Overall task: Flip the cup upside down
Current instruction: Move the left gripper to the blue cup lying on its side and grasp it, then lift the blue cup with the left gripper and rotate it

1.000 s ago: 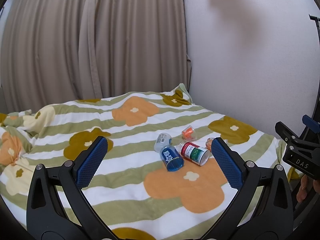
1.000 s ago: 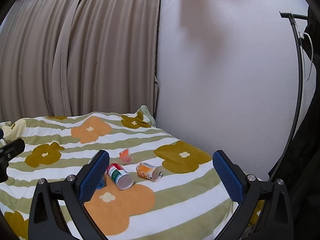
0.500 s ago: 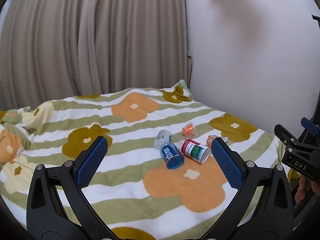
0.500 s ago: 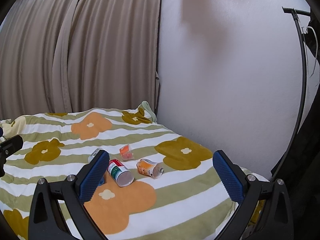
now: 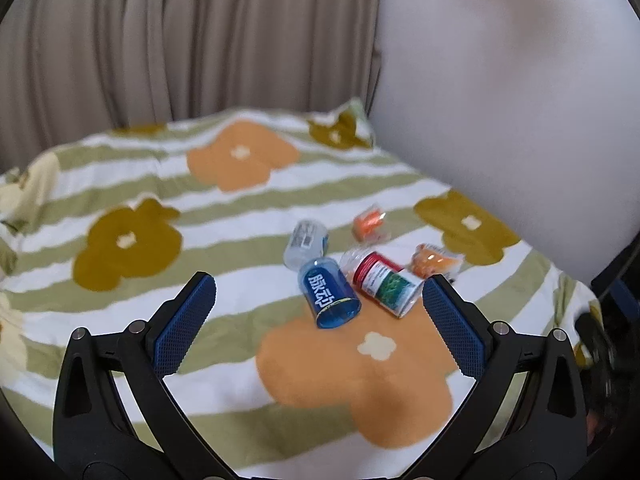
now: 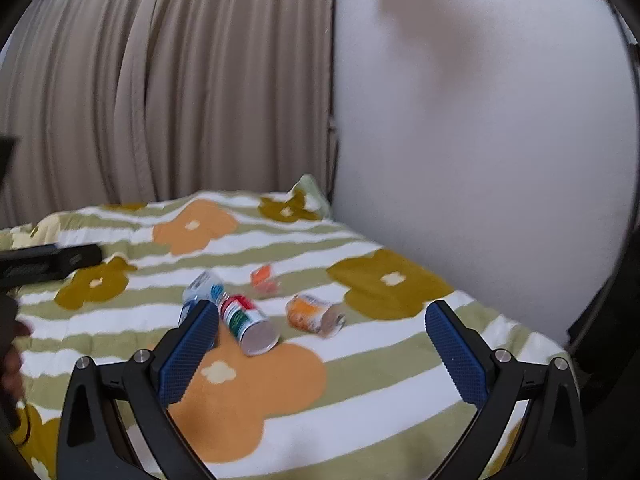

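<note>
both grippers have come closer to the cluster of cups since the earlier frames, so the cups now appear larger and lower in each view; both views are slightly motion-blurred. left gripper: fingers spread wide, nothing between the blue pads, held above the bedspread with its striped and flowered print. right gripper: fingers likewise spread wide and holding nothing.

five cups lie on their sides in a loose group near the middle of the bedspread. blue cup: on its side, open mouth facing the camera in the left wrist view, lying between the left gripper's fingertips in the picture but beyond them. red and green cup: on its side just right of the blue cup, close enough that contact cannot be told; in the right wrist view its mouth points toward the camera. clear cup: on its side behind the blue cup, touching or nearly so. orange cup: on its side, right of the red and green cup, a little apart from it. small orange cup: farthest back, apart from the others.

curtain and white wall stand behind the bed. part of the left gripper's black body shows at the left edge of the right wrist view.
</note>
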